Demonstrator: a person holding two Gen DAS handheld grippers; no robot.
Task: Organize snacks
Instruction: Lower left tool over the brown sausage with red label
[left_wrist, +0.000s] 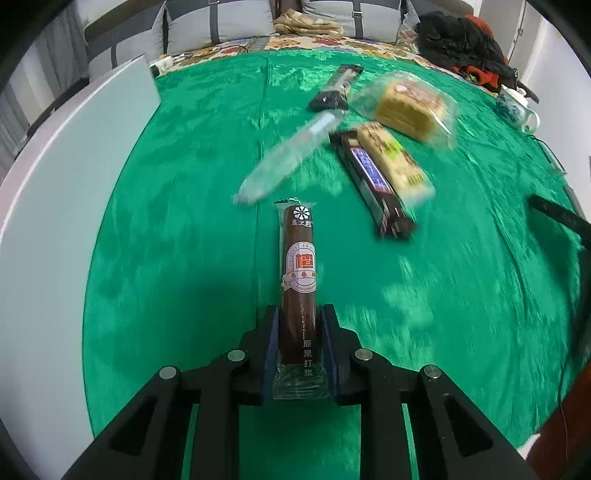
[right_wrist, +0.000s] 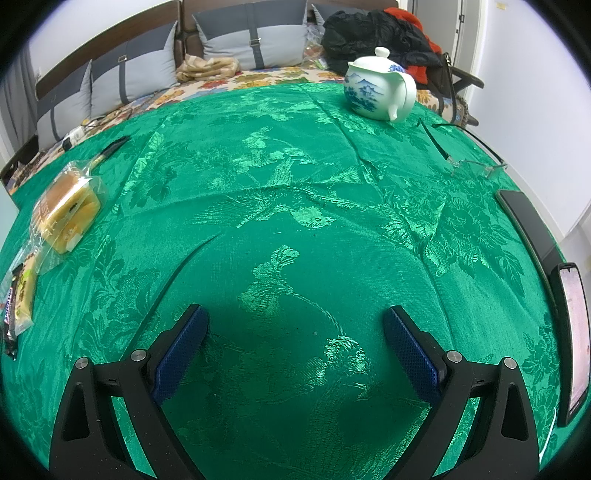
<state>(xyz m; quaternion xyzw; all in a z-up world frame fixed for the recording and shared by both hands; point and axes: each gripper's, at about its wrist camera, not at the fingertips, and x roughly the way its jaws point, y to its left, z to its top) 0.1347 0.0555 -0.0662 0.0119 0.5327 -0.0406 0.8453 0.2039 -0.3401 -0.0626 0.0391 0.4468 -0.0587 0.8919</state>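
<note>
My left gripper (left_wrist: 300, 314) is shut on a brown fruit-roll stick (left_wrist: 300, 258) in clear wrap with a red and white label; the stick points away from me over the green tablecloth (left_wrist: 184, 221). Beyond it lie a clear plastic packet (left_wrist: 291, 151), a dark chocolate bar (left_wrist: 373, 184) with a yellow snack bar (left_wrist: 395, 158) beside it, a wrapped sponge cake (left_wrist: 410, 107) and a black packet (left_wrist: 336, 88). My right gripper (right_wrist: 295, 321) stands open above bare cloth, nothing between its blue pads (right_wrist: 181, 350). The cake (right_wrist: 66, 206) and the bars (right_wrist: 20, 295) show at that view's left edge.
A white board (left_wrist: 74, 184) borders the table on the left. A blue and white teapot (right_wrist: 376, 88) stands at the far right, with glasses (right_wrist: 476, 166) and two phones (right_wrist: 572, 339) along the right edge. A sofa with cushions (right_wrist: 251, 40) and clothes lies behind.
</note>
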